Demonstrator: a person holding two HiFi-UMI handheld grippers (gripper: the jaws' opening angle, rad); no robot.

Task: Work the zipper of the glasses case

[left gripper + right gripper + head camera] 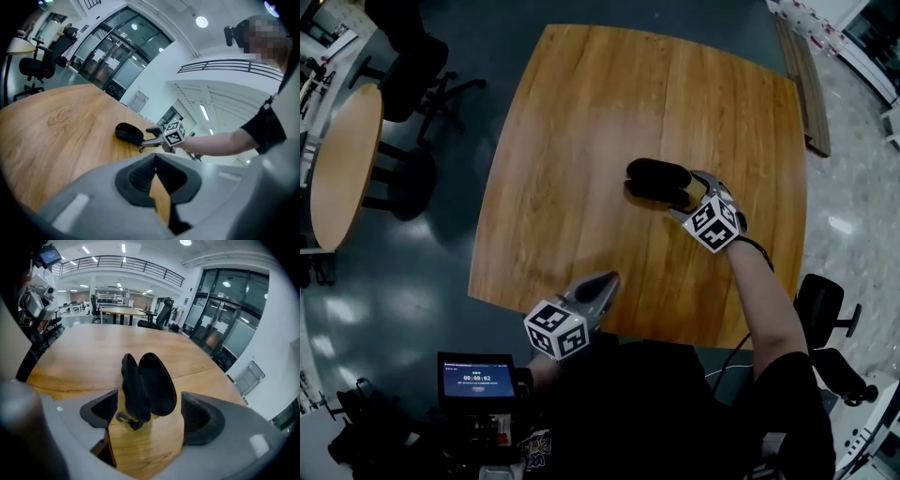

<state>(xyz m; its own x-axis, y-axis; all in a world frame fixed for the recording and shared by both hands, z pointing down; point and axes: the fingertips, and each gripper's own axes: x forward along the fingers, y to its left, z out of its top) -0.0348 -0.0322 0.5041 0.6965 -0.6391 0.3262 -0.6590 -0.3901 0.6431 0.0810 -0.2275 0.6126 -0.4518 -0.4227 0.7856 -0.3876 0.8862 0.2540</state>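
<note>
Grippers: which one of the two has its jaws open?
The right gripper, near the black glasses case: its jaws stand wide apart; the left gripper has them shut.

In the head view the right gripper (687, 195) covers the near end of the glasses case (654, 178).

Black, oval, hard-shelled: the glasses case (149, 380) lies unzipped, its two halves gaping like a clam, the right half showing its dark inside. Its zipper pull (123, 418) dangles off the near end. That end sits between the spread jaws of the right gripper (150, 416), neither pad touching it. It's well ahead of the left gripper (155, 174), out of its reach.
</note>
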